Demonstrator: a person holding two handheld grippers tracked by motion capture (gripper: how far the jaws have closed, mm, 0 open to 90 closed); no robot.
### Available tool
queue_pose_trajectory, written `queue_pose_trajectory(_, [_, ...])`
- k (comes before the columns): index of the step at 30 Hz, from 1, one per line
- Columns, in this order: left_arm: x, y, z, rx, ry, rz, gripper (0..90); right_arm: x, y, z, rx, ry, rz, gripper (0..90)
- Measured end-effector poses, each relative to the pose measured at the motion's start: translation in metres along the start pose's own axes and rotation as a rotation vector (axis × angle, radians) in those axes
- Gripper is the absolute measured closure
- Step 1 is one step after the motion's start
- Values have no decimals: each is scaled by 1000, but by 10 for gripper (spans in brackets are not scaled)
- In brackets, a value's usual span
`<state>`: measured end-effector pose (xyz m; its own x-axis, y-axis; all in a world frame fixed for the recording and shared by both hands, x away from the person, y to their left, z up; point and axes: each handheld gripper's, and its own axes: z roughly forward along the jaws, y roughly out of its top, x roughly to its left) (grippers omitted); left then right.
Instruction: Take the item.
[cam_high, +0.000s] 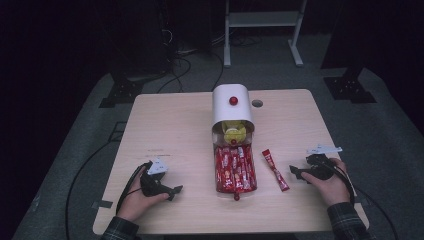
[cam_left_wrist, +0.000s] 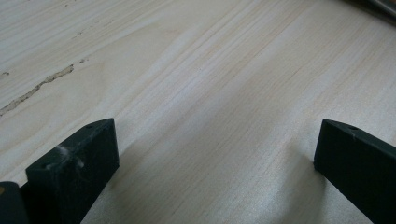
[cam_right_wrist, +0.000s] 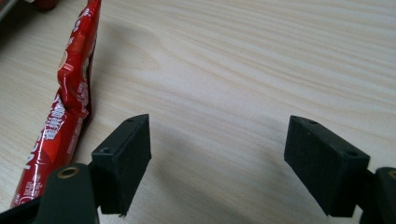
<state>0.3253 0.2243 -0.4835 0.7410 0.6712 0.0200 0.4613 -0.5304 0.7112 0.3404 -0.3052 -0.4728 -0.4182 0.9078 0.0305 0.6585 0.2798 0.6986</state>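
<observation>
One long red foil sachet (cam_high: 275, 170) is seen near the wooden table's (cam_high: 170, 125) front edge, just left of the right gripper (cam_right_wrist: 217, 154), whose jaws are held wide apart, empty.

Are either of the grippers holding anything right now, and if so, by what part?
Nothing is held. Both the left gripper and right gripper are open over bare table; the red sachet lies beside the right one.

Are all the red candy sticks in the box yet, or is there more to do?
Nearly. The open tray already holds a row of red sachets. One red sachet lies loose on the table beside it. The right gripper is open next to it, gripping nothing; the left gripper rests open. That sachet probably goes next.
</observation>
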Motion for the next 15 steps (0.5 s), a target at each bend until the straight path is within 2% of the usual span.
queue_pose_trajectory(8, [0,0,0,-3,0,-4,0,0,-3,5,23,-6,-15,194])
queue_pose_trajectory(15, [0,0,0,-4,0,-5,0,-1,-6,7,-6,-13,-18,135])
